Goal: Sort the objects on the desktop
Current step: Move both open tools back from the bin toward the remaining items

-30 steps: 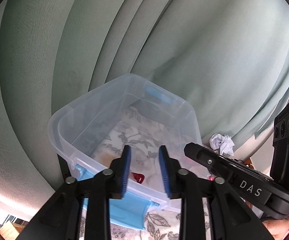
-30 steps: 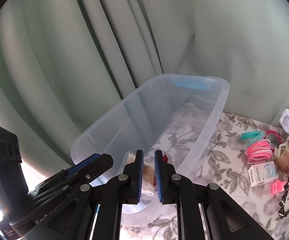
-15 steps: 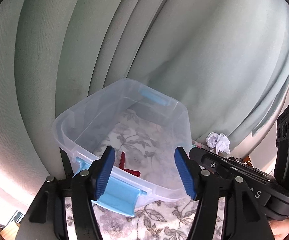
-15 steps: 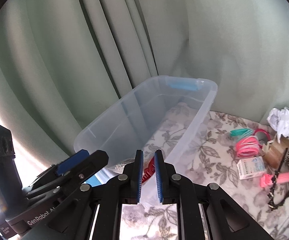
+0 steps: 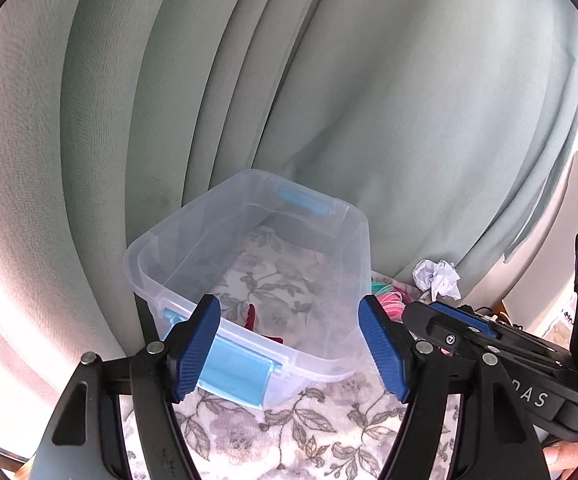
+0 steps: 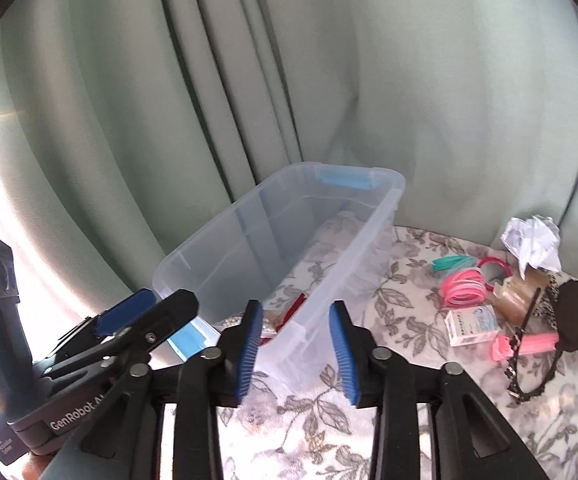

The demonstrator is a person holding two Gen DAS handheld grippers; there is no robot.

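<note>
A clear plastic bin (image 5: 353, 240) with blue latches stands on the floral cloth; it also shows in the right wrist view (image 6: 377, 216). A red item (image 5: 251, 316) lies in its near end, and shows in the right wrist view (image 6: 293, 306) beside small white beads (image 6: 231, 322). My left gripper (image 5: 289, 344) is open and empty in front of the bin's near end. My right gripper (image 6: 297, 352) is open and empty above the bin's near corner.
To the right of the bin lie pink bands (image 6: 463, 286), green bands (image 6: 451, 262), a small white box (image 6: 473, 324), a pink item (image 6: 525, 344), a tape roll (image 6: 517, 290), crumpled paper (image 6: 533, 244) and a black chain (image 6: 529, 376). A green curtain (image 5: 329, 100) hangs behind.
Both grippers have opened and pulled back from the bin. The left opened first, the right in the last half second. The red item and beads now lie in the bin.
</note>
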